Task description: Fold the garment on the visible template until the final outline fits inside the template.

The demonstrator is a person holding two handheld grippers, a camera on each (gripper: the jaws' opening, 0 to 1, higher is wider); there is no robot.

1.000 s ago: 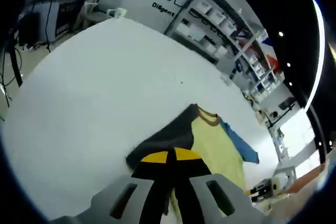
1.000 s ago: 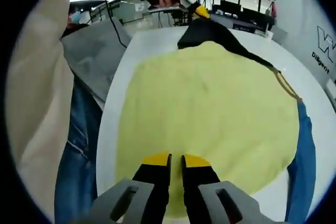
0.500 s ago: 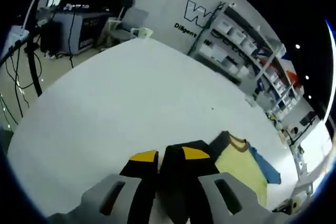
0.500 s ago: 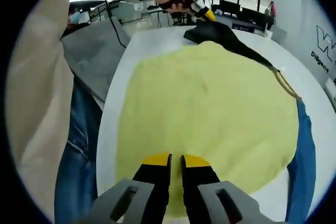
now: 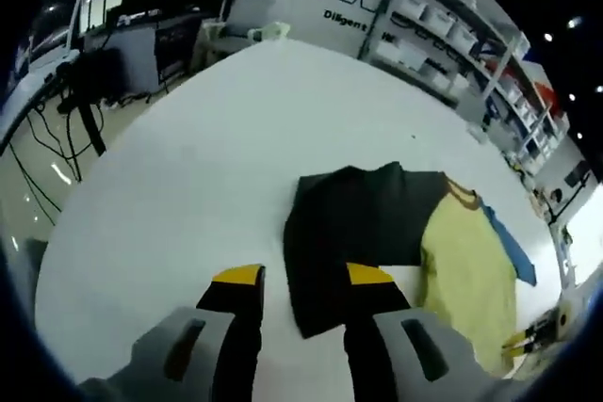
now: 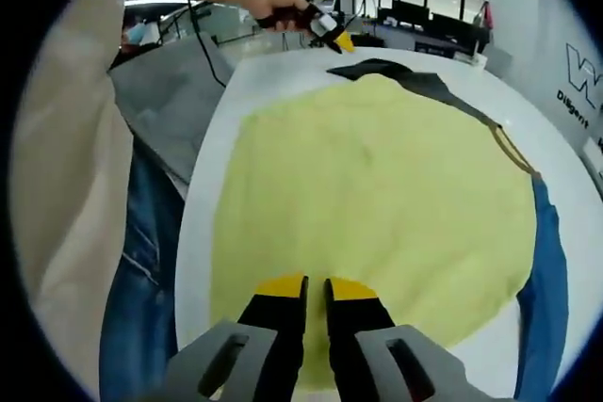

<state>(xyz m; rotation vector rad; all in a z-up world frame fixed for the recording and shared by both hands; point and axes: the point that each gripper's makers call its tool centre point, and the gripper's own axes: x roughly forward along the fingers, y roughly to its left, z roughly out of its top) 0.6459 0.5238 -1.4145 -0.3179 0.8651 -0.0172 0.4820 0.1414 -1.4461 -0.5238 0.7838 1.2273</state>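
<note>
The garment is a T-shirt with a yellow body point(image 6: 377, 185), a black sleeve point(image 6: 405, 77) and a blue sleeve point(image 6: 545, 280), spread on a white table point(image 6: 203, 233). In the left gripper view the black sleeve point(image 5: 363, 228) lies flat and stretched out from the yellow body point(image 5: 466, 270). My left gripper point(image 5: 301, 278) is open, its jaws standing apart over the sleeve's near end without holding it. A hand holds that left gripper point(image 6: 332, 37) just off the sleeve. My right gripper point(image 6: 306, 289) is shut on the yellow hem.
The person's jeans point(image 6: 141, 270) and pale sleeve point(image 6: 66, 167) stand at the table's edge. Shelving with bins point(image 5: 452, 44) lines the far wall. Desks and cables point(image 5: 85, 82) stand beyond the table, and a grey surface point(image 6: 170, 91) lies beside it.
My left gripper let go of the black sleeve and opened, drawing back a little. The sleeve now lies flat on the table. The right gripper stayed put on the hem.
</note>
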